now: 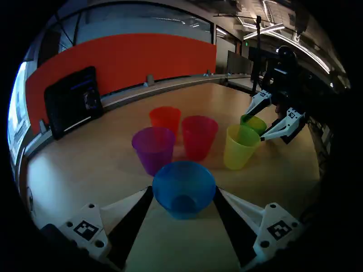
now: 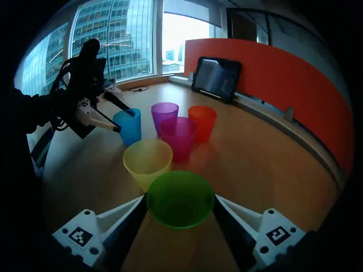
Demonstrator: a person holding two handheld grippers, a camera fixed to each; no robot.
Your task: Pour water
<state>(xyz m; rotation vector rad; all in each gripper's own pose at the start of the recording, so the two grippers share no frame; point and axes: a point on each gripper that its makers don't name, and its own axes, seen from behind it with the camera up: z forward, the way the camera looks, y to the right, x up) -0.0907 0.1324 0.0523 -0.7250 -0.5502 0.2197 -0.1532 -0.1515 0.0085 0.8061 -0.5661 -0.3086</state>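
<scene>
Square black-and-white marker tags are showing on the fingers of both grippers, each carrying a coded pattern. The left gripper is clamping a blue plastic cup, with its two fingers pressing on opposite sides. That cup is standing upright on the wooden table, nearest the camera in the left gripper view. The right gripper is gripping a green plastic cup in the same way, both fingers pressing against its wall. This cup is also sitting upright on the table.

Four more cups are standing upright between the two held ones. A yellow cup is sitting just beside the green one. A magenta cup is standing behind it, with a purple cup and an orange cup beyond. All six are opening upward. I cannot tell whether any of them is holding water.

A dark tablet is leaning against the orange wall panel at the table's edge.
</scene>
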